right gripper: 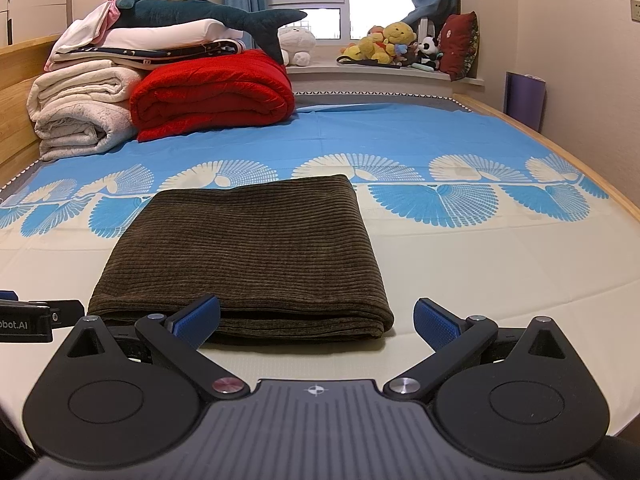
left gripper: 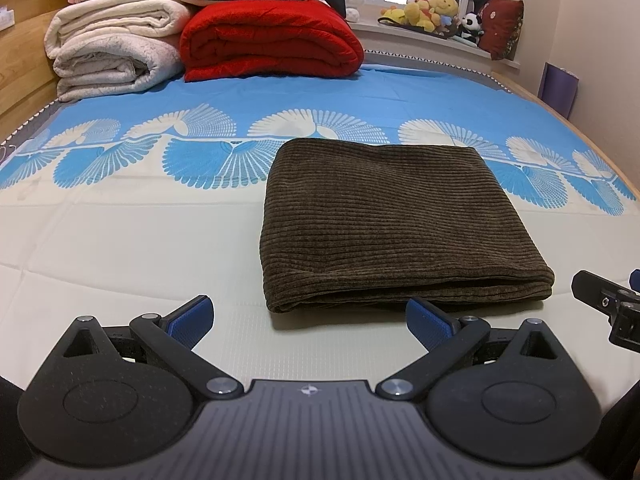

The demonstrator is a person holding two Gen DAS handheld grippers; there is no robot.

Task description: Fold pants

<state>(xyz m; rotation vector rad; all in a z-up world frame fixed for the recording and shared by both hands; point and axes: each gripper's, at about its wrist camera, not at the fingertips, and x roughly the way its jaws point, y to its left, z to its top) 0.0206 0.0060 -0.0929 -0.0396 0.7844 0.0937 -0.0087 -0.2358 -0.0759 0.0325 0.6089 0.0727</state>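
Dark olive-brown corduroy pants [left gripper: 396, 220] lie folded into a flat rectangle on the bed sheet [left gripper: 120, 240]; they also show in the right wrist view [right gripper: 248, 252]. My left gripper [left gripper: 310, 320] is open and empty, just in front of the near folded edge, towards its left end. My right gripper [right gripper: 318, 322] is open and empty, in front of the near edge, towards its right end; its left pad [right gripper: 198, 320] overlaps the fold. Part of the right gripper [left gripper: 608, 304] shows at the left view's right edge, and the left gripper [right gripper: 28, 320] at the right view's left edge.
Folded white blankets [left gripper: 112, 48] and a red quilt [left gripper: 268, 40] are stacked at the head of the bed, with a plush shark [right gripper: 208, 16] on top. Soft toys [right gripper: 392, 44] sit on the window sill. A wooden bed frame [right gripper: 600, 184] runs along the right side.
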